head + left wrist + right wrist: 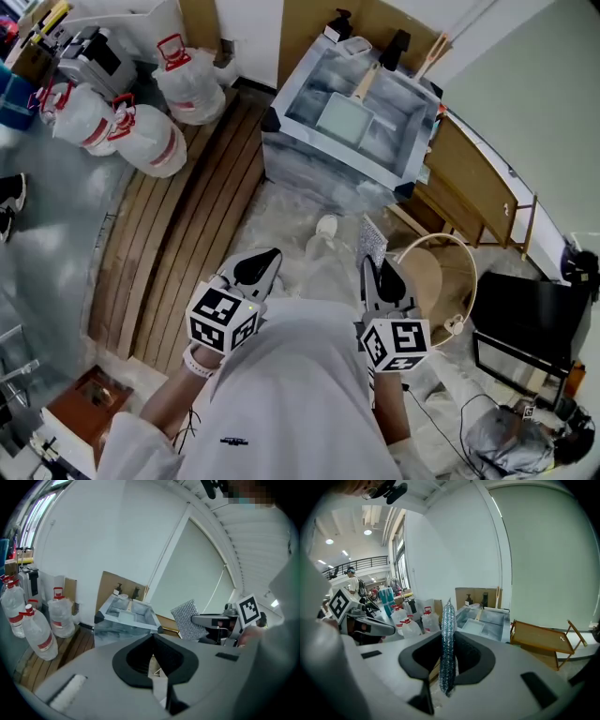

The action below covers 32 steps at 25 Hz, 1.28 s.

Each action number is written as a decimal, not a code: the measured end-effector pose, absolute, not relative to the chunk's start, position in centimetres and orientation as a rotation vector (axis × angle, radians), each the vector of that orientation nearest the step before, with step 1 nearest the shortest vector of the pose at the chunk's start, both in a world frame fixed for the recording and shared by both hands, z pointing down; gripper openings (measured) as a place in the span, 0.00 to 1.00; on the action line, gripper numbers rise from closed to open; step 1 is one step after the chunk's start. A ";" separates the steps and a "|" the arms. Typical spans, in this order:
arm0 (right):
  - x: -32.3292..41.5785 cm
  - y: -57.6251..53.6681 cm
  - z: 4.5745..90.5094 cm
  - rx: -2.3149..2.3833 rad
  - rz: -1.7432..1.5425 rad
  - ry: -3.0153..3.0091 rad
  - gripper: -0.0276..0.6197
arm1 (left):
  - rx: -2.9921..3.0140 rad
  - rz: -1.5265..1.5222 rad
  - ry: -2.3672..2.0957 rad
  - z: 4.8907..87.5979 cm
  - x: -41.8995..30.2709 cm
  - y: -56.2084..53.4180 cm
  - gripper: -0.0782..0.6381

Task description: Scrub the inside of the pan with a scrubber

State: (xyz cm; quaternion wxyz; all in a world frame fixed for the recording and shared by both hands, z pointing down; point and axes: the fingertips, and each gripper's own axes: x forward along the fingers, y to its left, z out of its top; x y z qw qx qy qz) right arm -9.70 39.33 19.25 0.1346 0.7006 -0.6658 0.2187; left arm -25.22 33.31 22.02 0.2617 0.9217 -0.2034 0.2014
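A square pale pan (343,119) with a wooden handle lies inside the marbled sink tub (309,157) some way ahead of me; it also shows in the right gripper view (473,626). My right gripper (377,269) is shut on a silver mesh scrubber (372,241), held in the air well short of the tub. Seen along the jaws, the scrubber (447,644) stands edge-on between them. My left gripper (265,261) is shut with nothing in it, level with the right one. From the left gripper view the scrubber (188,619) shows flat.
Several big water bottles (150,141) stand at the left on wooden floor planks (192,225). A wooden folding tray (473,187) is right of the tub, a round wooden hoop stool (441,277) by my right side, and black cases (525,314) further right.
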 end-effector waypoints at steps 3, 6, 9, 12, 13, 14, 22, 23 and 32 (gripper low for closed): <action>-8.5 36.9 19.1 2.000 0.632 -1.956 0.13 | 2.475 0.541 -0.583 22.1 -24.1 31.3 0.12; -6.4 34.0 19.3 1.964 0.625 -1.985 0.13 | 2.462 0.542 -0.617 22.1 -22.1 28.8 0.12; -3.5 31.0 19.7 1.935 0.632 -2.002 0.13 | 2.443 0.536 -0.649 21.9 -19.4 26.1 0.12; 0.0 27.8 20.0 1.924 0.646 -2.023 0.13 | 2.448 0.546 -0.673 21.2 -16.2 23.2 0.12; 1.3 26.8 20.1 1.927 0.653 -2.029 0.13 | 2.453 0.555 -0.679 21.1 -15.1 22.2 0.12; 2.6 25.9 20.2 1.929 0.661 -2.032 0.13 | 2.456 0.563 -0.682 21.0 -13.9 21.2 0.12; 10.9 19.0 21.3 1.858 0.717 -2.096 0.13 | 2.408 0.632 -0.725 22.4 -5.0 14.6 0.12; 11.6 18.2 21.3 1.842 0.723 -2.108 0.13 | 2.402 0.632 -0.735 22.4 -4.1 13.8 0.12; 14.4 12.2 22.9 1.667 0.705 -2.168 0.13 | 2.373 0.622 -0.834 22.1 -1.3 9.4 0.12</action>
